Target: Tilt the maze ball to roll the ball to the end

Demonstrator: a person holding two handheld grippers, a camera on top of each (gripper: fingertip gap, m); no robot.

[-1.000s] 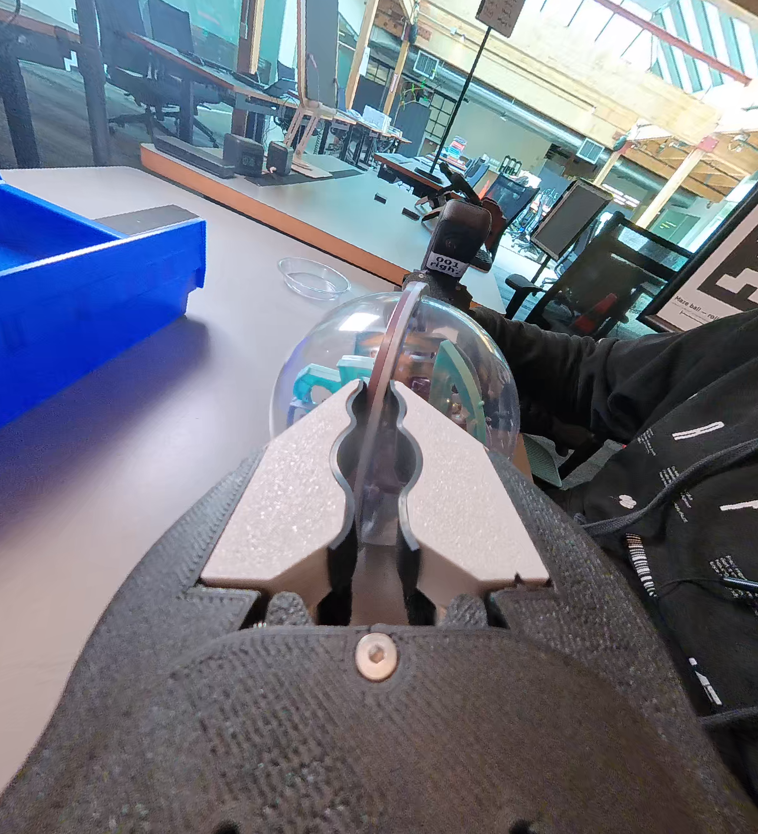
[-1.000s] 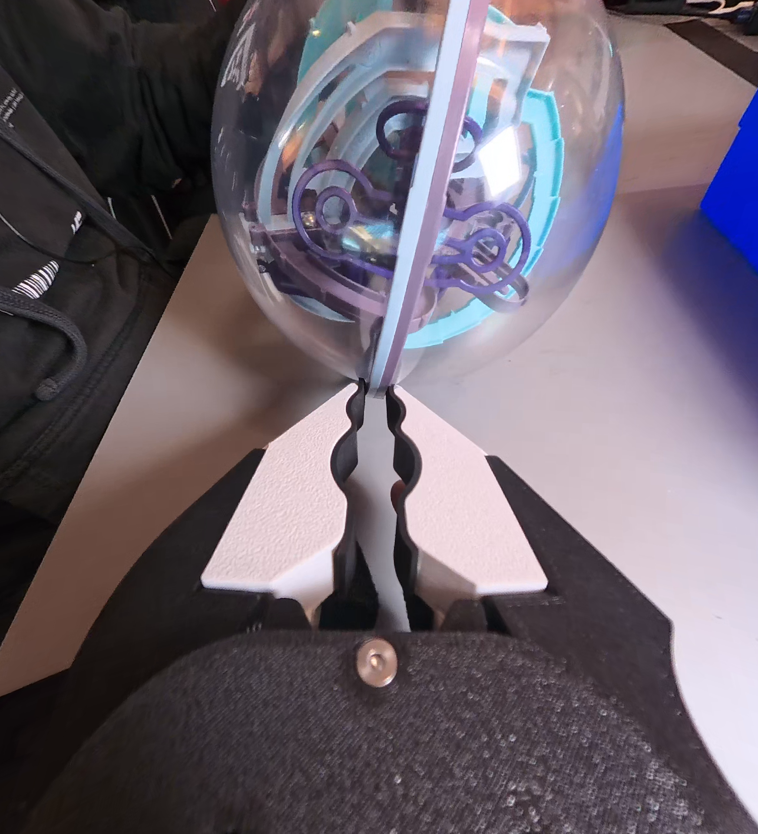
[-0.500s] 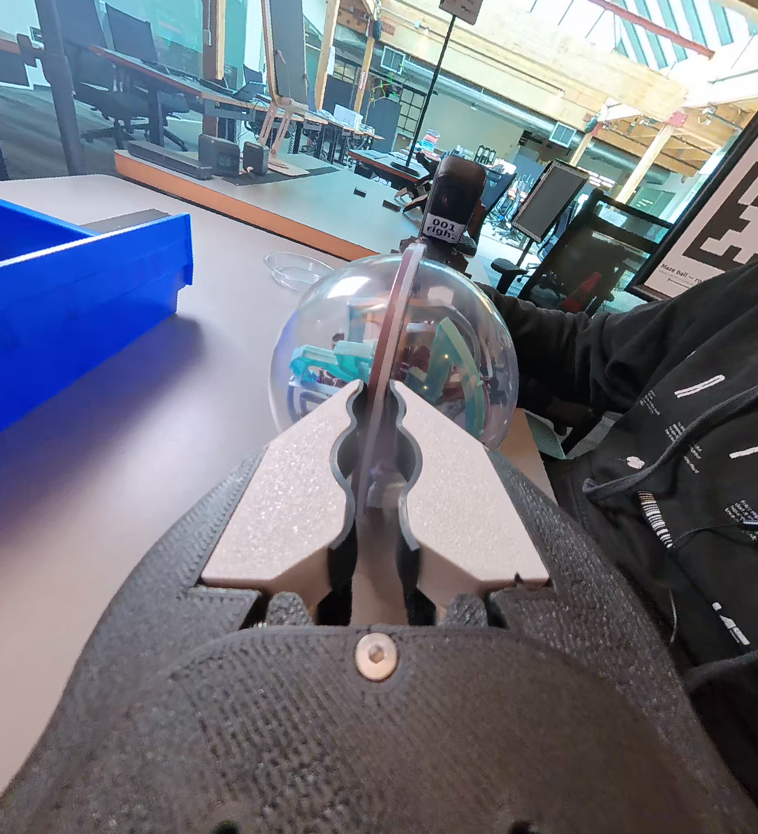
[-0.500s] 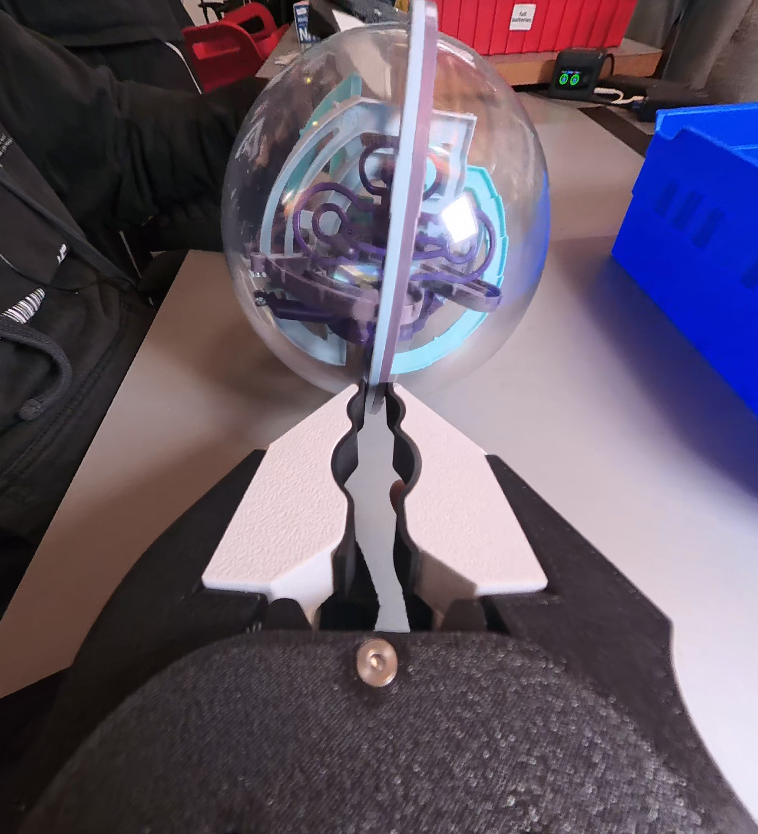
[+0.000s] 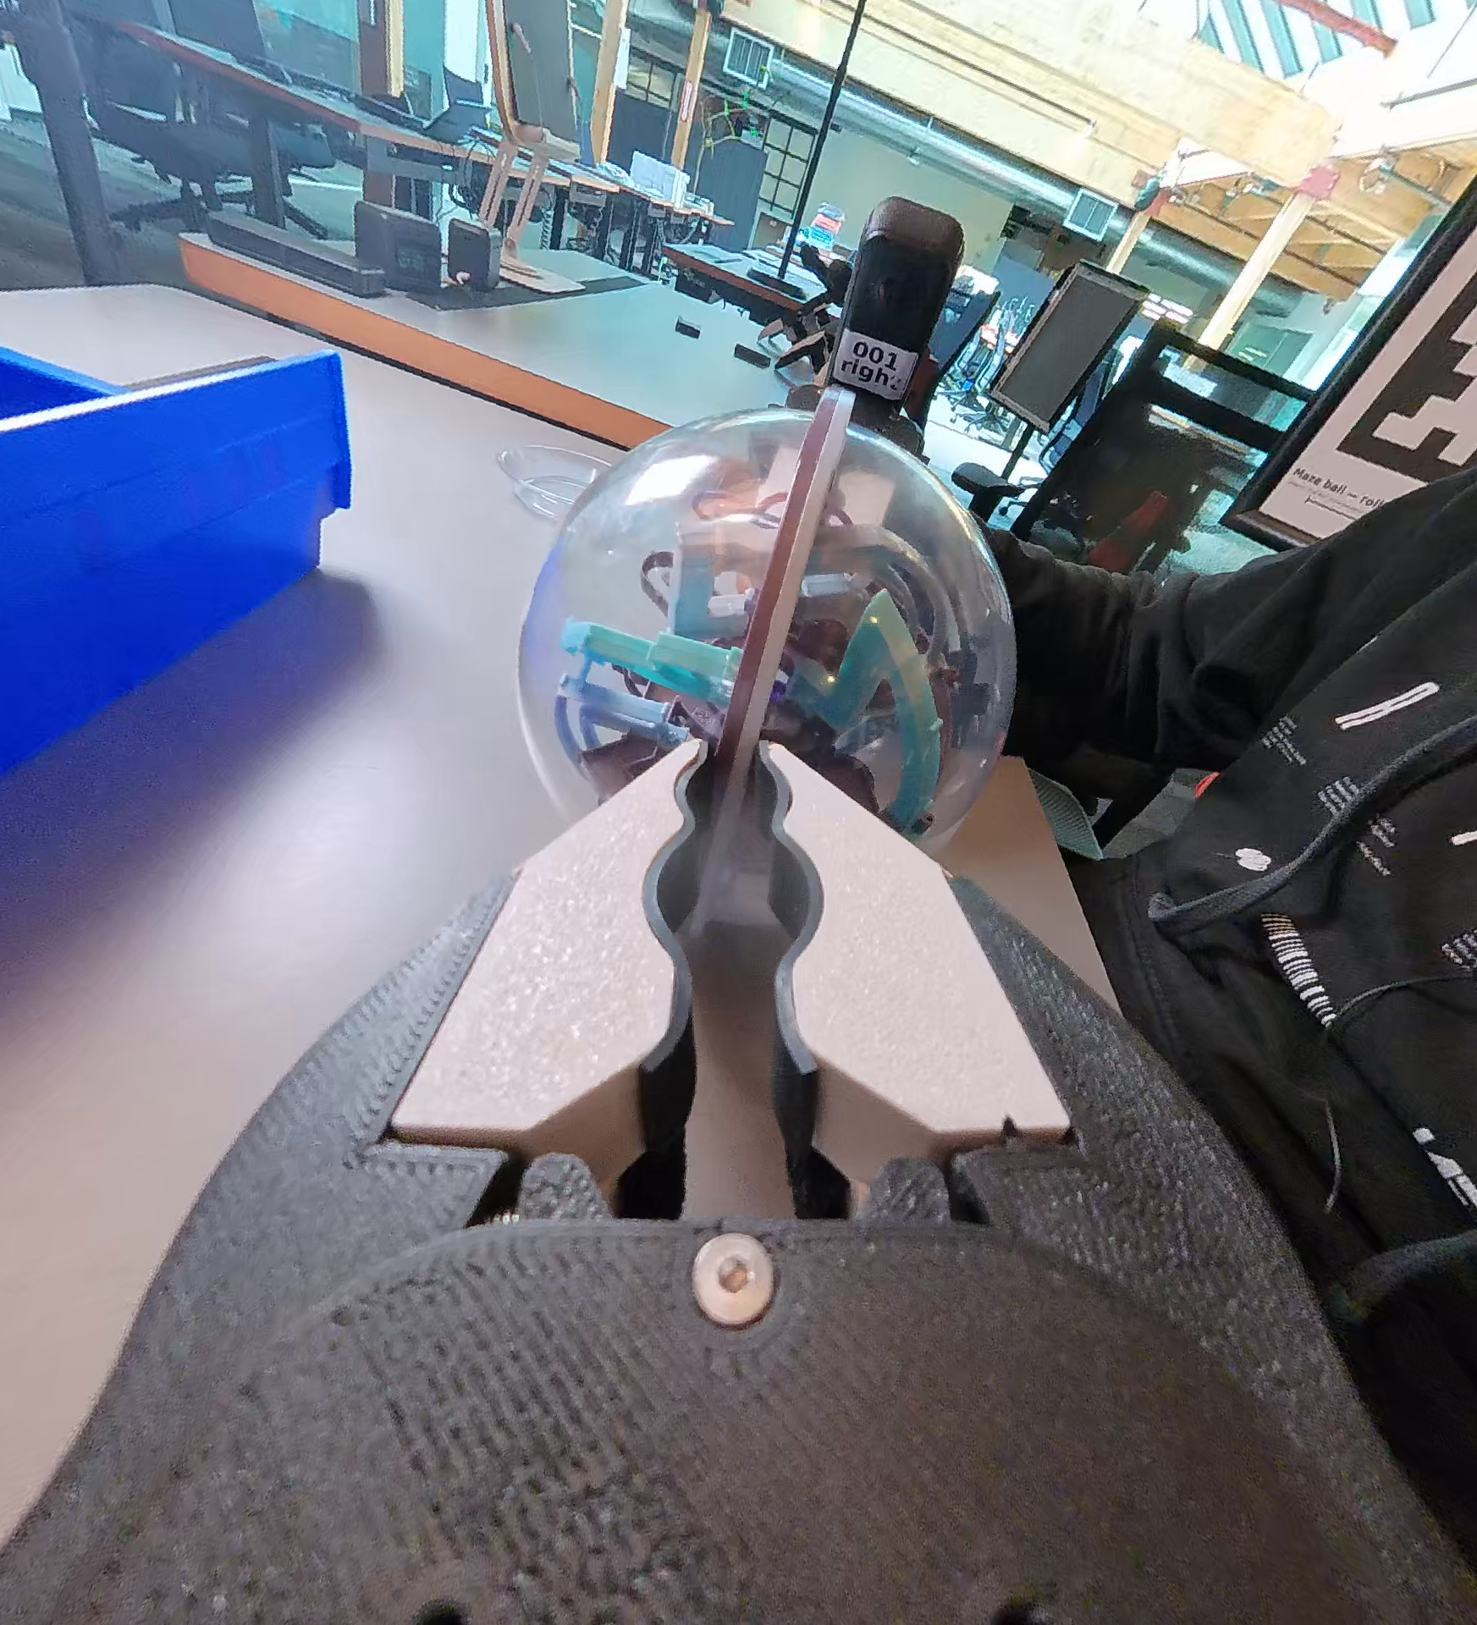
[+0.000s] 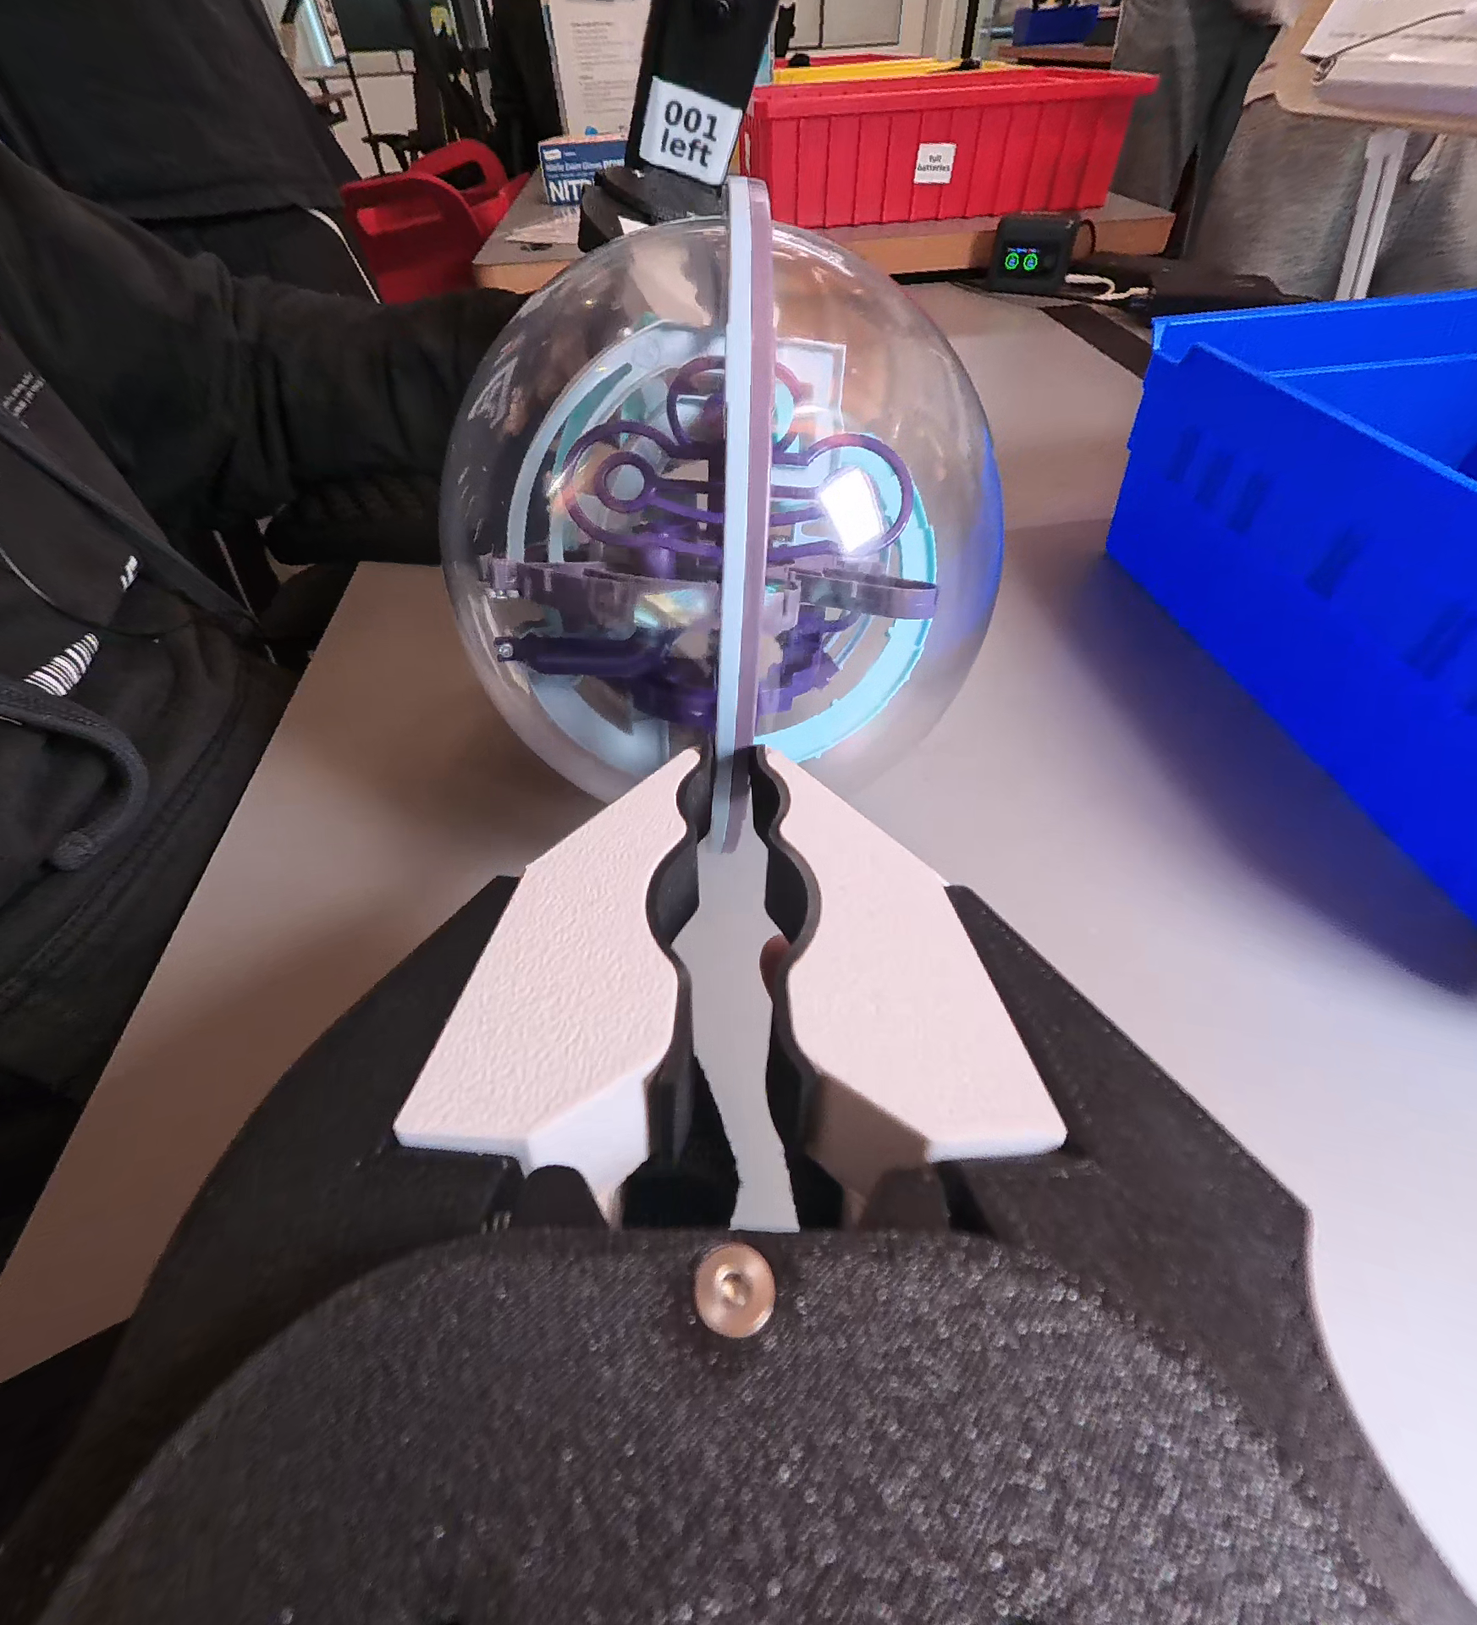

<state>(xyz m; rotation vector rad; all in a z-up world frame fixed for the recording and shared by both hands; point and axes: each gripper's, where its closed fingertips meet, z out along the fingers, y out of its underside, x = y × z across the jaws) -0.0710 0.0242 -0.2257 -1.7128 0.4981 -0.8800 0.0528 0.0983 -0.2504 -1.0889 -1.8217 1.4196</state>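
Maze ball (image 6: 629, 492) with purple and teal tracks inside, pinched between both grippers (image 5: 734, 756) (image 6: 727, 765).

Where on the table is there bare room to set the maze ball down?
Bare tabletop lies between the maze ball and the blue bin. In the left wrist view it stretches toward the small clear dish. The sleeve side is crowded, near the table edge.
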